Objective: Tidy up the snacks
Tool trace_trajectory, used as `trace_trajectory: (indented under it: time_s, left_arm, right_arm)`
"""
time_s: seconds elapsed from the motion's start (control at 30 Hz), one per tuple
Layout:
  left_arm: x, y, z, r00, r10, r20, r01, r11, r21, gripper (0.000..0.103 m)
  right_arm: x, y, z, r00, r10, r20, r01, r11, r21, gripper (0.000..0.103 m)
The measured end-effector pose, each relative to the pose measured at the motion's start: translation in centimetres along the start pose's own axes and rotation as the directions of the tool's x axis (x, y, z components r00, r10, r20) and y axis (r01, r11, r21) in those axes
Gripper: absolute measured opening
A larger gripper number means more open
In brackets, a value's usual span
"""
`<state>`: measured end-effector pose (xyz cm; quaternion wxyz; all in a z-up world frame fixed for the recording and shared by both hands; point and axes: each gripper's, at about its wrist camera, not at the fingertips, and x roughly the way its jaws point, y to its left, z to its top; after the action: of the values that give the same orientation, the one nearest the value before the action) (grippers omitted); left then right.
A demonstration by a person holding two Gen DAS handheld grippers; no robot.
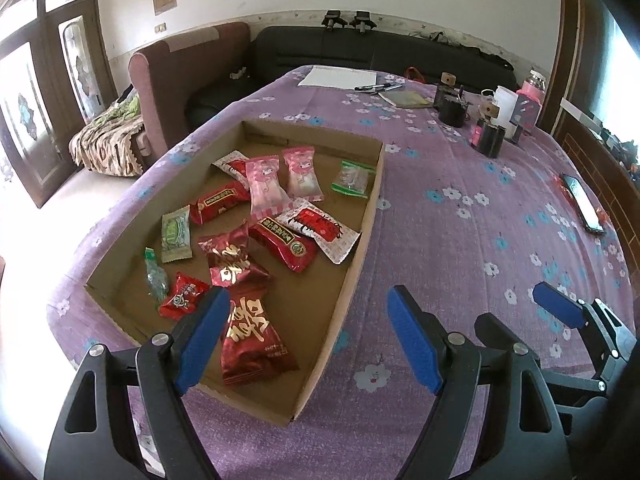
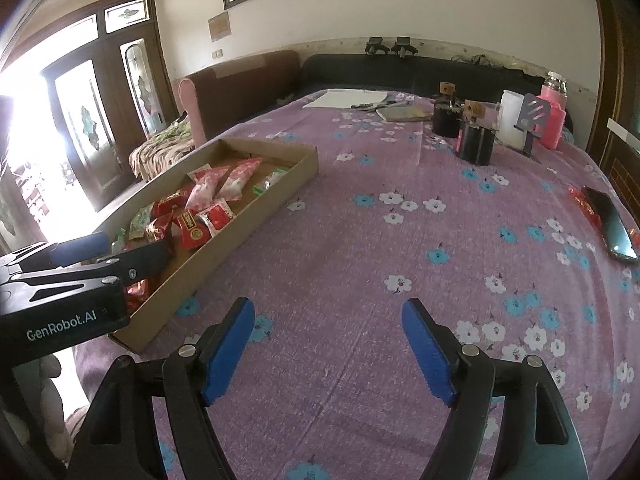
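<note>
Left hand-held gripper (image 1: 308,338) hangs spread over the snack tray (image 1: 362,240) at lower left; right hand-held gripper (image 2: 328,346) gapes above bare table (image 2: 360,248).

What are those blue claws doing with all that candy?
A person holds a claw in each hand over a table with a purple flowered cloth. The snacks lie loose in a shallow cardboard tray. The left claw hangs open over the tray's near end, above a big red packet. The right claw is open over bare cloth. Neither holds anything.
</note>
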<state>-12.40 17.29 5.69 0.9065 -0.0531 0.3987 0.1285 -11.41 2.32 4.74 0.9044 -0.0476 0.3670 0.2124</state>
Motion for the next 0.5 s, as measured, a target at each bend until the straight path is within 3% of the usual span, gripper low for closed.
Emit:
trace_trajectory:
  time_s: [0.5]
  left_arm:
    - [1.4,1.6,-0.3,0.998,-0.048,-0.030,0.046,0.997,-0.054,0.081]
  right_arm:
    - [1.7,0.9,-0.4,0.998,-0.004,-0.064,0.005,1.000,0.012,0.078]
